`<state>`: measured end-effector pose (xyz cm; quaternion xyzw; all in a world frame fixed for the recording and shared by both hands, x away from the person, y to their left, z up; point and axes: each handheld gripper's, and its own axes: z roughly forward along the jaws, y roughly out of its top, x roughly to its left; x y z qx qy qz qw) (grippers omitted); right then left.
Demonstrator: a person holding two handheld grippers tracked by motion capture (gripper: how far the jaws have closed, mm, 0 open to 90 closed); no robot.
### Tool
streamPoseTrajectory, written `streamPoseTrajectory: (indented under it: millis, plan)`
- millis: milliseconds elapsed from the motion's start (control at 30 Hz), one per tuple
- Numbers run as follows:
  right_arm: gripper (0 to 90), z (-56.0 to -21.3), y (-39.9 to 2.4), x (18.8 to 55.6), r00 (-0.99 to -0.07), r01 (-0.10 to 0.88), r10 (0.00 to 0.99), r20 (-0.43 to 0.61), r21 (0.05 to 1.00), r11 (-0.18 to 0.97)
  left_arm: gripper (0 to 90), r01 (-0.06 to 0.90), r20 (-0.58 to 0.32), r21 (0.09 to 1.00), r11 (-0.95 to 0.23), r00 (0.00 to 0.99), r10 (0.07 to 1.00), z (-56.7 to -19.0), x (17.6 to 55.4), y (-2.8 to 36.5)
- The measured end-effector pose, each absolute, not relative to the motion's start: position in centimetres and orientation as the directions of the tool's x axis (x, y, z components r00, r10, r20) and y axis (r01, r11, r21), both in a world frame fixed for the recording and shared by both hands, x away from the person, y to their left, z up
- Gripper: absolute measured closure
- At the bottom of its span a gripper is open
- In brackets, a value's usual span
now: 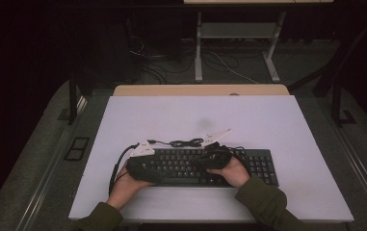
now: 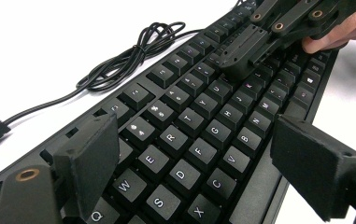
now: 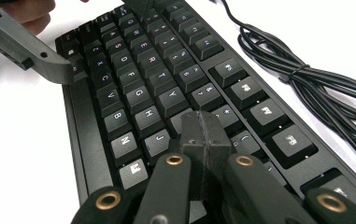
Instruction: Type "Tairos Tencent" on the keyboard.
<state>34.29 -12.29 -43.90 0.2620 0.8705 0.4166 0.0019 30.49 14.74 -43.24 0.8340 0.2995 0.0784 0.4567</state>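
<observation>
Two tongs worked over a black keyboard (image 1: 205, 166) lying near the front edge of a white tabletop (image 1: 268, 120), its coiled cable (image 1: 186, 142) on the bare surface just behind. The left tongs (image 1: 140, 166) stood apart over the left-hand keys; the right tongs (image 1: 218, 156) were pressed together, tips on the middle keys. Beyond, the room was dark, with a pale desk frame (image 1: 239, 43) and loose wires (image 1: 157, 62) on the floor (image 1: 316, 62).
</observation>
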Motion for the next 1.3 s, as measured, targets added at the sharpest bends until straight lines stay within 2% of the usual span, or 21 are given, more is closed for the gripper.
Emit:
streamPoseTrajectory:
  millis: [667,767,1300]
  plan:
    - [87.4,-43.4,-12.6,34.3,-0.861,0.454,0.456,0.224,0.742,0.493,15.1,0.427,-0.142,0.810,-0.403,0.808,0.571,-43.2,30.5,14.8]
    - [83.2,-43.3,-12.9,34.4,-0.862,0.451,0.453,0.226,0.749,0.485,15.1,0.427,-0.143,0.810,-0.401,0.808,0.572,-43.2,30.5,14.8]
    - [45.5,-42.6,-14.1,34.6,-0.855,0.442,0.466,0.226,0.788,0.429,18.1,0.420,-0.136,0.814,-0.401,0.809,0.571,-43.2,30.6,14.8]
